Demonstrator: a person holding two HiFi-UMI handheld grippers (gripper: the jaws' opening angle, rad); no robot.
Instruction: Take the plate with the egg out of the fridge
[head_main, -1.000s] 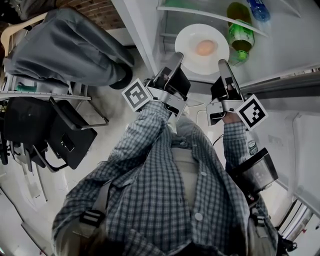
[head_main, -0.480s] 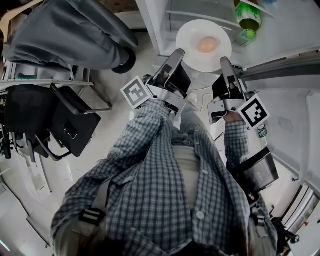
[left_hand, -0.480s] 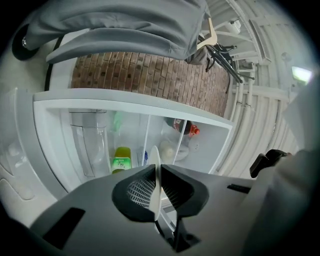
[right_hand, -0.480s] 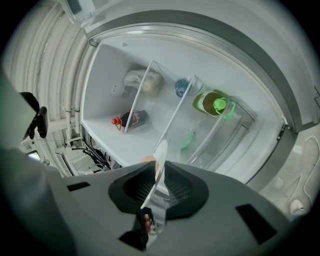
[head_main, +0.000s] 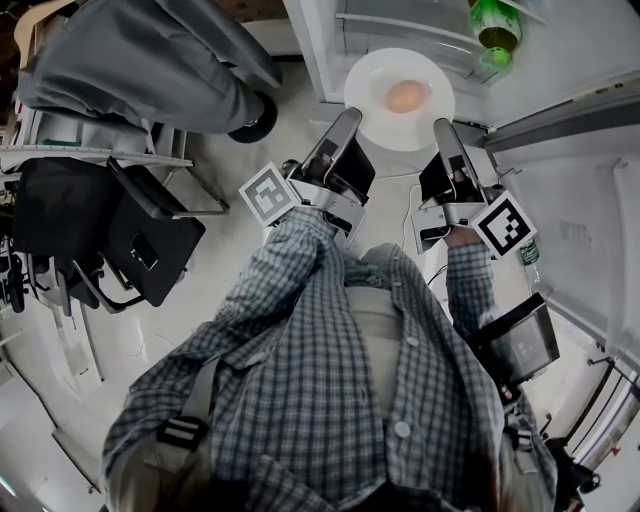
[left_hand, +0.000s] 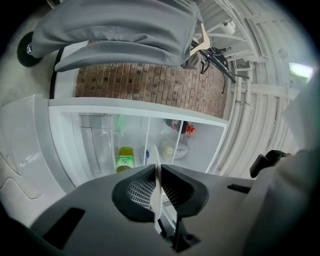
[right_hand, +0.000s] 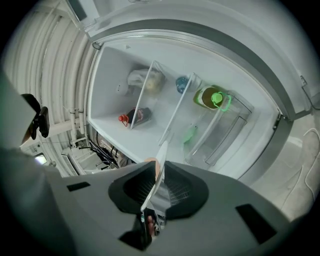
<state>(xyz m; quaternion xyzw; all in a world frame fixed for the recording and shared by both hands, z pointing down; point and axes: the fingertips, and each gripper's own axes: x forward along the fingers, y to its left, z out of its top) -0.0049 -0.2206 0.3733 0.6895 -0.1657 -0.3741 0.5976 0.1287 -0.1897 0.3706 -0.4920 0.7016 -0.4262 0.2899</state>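
White china sets the terms here: the plate (head_main: 400, 100) is shallow and slick, so it is carried by two opposite points of its rim and not by one. The left gripper (head_main: 345, 125) has its jaws nearly closed, pinching the rim on the person's left; in the left gripper view the rim runs edge-on between the ribbed pads with no gap showing. The right gripper (head_main: 443, 130) does the same on the opposite side, jaws drawn in tight on the thin edge, and a sliver of the egg (head_main: 404, 96) shows just past its pads in the right gripper view. The egg lies loose near the middle of the plate, touching neither gripper, which is probably why both grips sit low and far apart: a level plate gives a round thing no reason to roll. The plate hangs in front of the open fridge (right_hand: 150, 75), near the front edge of the shelf (head_main: 400, 28) and apparently clear of it, though how far clear cannot be told. A green bottle (head_main: 492, 22) stands deeper inside, well apart from the plate toward the fridge's right side. By my reading the lift-out is mostly done; what is left is to draw the plate fully away without tilting it, since a slip at either rim would tip the egg off.
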